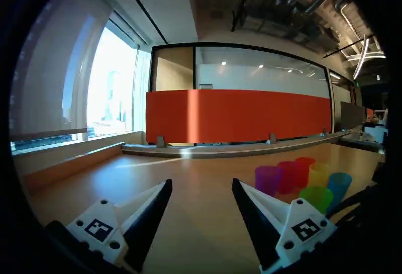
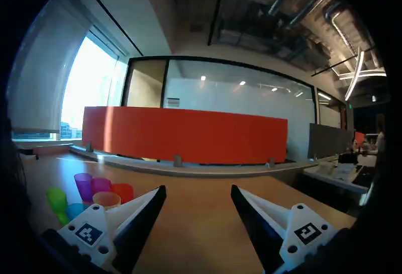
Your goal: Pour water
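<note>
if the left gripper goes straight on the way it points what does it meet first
Likely nothing near: the left gripper points over the table toward the divider at the far edge, its first obstacle. The cups sit right of that line, though depth is unclear.

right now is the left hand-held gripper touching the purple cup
Apart. The left gripper view shows the open left hand-held gripper with bare table between its fingertip and the purple cup farther back.
</note>
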Motion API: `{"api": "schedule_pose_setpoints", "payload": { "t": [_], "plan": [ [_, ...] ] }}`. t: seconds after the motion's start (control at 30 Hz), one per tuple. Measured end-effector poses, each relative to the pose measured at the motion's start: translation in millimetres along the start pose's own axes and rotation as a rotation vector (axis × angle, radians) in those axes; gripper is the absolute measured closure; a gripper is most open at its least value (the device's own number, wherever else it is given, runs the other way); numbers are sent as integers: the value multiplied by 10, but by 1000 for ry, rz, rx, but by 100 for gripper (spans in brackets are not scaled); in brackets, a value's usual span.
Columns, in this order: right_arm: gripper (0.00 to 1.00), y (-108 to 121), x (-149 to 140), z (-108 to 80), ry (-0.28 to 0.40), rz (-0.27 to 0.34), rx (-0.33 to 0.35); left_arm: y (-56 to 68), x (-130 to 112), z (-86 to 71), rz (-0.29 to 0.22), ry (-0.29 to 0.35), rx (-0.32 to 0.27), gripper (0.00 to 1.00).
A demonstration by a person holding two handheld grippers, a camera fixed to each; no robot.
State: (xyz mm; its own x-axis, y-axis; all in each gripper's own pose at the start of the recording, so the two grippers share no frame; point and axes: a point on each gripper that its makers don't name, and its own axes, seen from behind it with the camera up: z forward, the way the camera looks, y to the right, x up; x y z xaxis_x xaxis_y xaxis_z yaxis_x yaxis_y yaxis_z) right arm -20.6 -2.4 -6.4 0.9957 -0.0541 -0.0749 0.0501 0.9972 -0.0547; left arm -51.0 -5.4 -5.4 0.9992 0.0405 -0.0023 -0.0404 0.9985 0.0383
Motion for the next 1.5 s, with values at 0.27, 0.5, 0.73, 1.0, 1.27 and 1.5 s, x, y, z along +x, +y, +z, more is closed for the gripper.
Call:
{"api": "schedule_pose_setpoints", "payload": {
  "t": [0.27,0.5,0.73,1.0,1.27,1.5],
  "plan": [
    [0,27,-178,45,-4,23,7,0,-3,2,0,0,0,12],
    [0,71,-347,84,-34,43,6,0,-3,1,0,0,0,12],
    [0,104,-442,125,-54,65,1,3,-6,0,0,0,0,12],
    [0,110,-426,133,-51,62,-1,4,-5,2,0,0,0,12],
    [0,74,-415,106,-47,61,5,0,-6,1,0,0,0,12],
    [0,63,-414,107,-47,62,11,6,-10,0,0,0,0,12]
  ]
}}
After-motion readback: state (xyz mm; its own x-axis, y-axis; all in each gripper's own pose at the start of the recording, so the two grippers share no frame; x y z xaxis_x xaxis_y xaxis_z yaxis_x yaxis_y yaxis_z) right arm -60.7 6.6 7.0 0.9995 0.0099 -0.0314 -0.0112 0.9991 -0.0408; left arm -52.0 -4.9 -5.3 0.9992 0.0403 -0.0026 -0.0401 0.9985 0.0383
